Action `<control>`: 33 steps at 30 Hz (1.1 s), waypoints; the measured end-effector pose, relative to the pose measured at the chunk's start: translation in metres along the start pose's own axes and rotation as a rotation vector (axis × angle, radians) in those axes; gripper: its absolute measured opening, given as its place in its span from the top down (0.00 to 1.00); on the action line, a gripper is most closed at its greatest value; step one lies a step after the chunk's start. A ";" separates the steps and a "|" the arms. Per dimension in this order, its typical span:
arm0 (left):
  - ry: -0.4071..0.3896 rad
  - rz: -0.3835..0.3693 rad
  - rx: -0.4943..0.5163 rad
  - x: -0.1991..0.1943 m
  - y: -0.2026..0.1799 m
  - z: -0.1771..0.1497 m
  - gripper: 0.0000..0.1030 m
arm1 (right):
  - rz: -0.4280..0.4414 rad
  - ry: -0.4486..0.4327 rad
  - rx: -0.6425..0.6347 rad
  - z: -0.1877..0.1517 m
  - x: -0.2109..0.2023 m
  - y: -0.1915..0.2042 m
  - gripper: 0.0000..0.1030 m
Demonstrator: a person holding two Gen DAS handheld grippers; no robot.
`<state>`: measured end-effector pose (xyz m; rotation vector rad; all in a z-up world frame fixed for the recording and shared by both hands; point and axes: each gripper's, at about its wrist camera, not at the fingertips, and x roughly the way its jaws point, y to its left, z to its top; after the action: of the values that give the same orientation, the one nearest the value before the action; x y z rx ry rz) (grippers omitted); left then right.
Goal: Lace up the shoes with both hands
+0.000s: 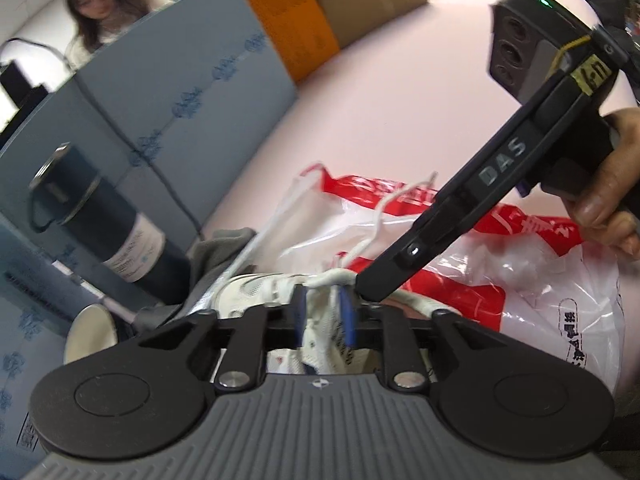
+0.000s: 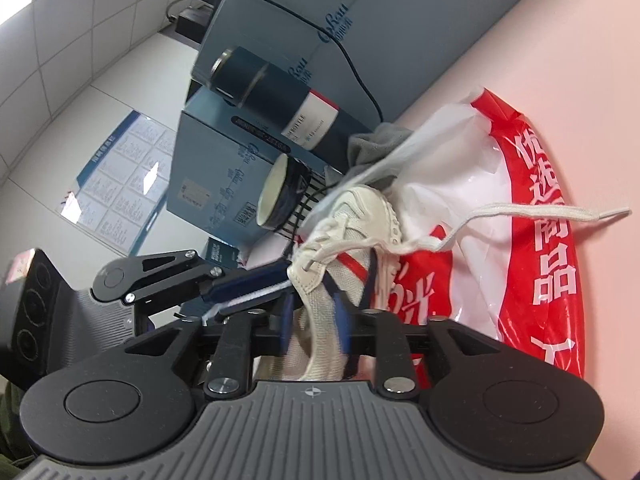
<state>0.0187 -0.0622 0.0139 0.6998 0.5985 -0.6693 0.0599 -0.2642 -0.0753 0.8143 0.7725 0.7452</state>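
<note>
White shoe (image 2: 352, 216) lies on red-white plastic bag (image 2: 536, 216), lace (image 2: 520, 213) trailing right. Left gripper (image 1: 324, 312) and right gripper (image 2: 316, 320) narrow, fabric between the jaws; grip unclear. Pink table (image 2: 560, 48) bare beyond

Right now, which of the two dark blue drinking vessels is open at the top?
The small mug, nearest the shoe: its pale inside shows. The tall flask behind it is capped.

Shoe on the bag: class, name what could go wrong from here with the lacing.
1. The white shoe rests on a slippery plastic bag; tugging may slide it.
2. The loose lace trails over the bag and could snag.
3. A cup and dark bottle stand close behind; a slip might knock them.
</note>
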 end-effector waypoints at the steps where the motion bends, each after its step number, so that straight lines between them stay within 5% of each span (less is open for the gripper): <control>1: -0.009 0.006 -0.031 -0.006 0.002 -0.003 0.65 | 0.002 -0.017 0.003 0.000 -0.003 0.001 0.58; 2: -0.018 -0.001 -0.069 -0.011 0.003 -0.004 0.65 | 0.008 -0.033 0.014 0.002 -0.006 0.001 0.50; 5: -0.033 -0.041 -0.193 -0.024 0.005 -0.003 0.65 | 0.059 -0.076 0.130 0.010 -0.012 -0.007 0.50; 10: 0.004 -0.115 -0.434 -0.018 0.001 0.010 0.66 | 0.122 -0.081 0.429 0.025 -0.005 -0.025 0.64; 17: 0.041 0.035 -0.587 0.012 -0.010 0.002 0.66 | 0.059 0.011 0.462 0.029 0.002 -0.024 0.71; 25: -0.034 0.109 -0.511 0.017 -0.025 0.001 0.73 | 0.056 0.039 0.461 0.025 0.008 -0.023 0.73; 30: -0.046 0.127 -0.506 0.017 -0.028 0.001 0.73 | 0.043 0.032 0.452 0.023 0.010 -0.024 0.97; 33: -0.054 0.137 -0.517 0.017 -0.027 0.000 0.73 | 0.054 0.000 0.472 0.019 0.006 -0.026 0.97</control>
<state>0.0093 -0.0836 -0.0080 0.2363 0.6342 -0.3790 0.0857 -0.2785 -0.0900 1.2631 0.9452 0.6166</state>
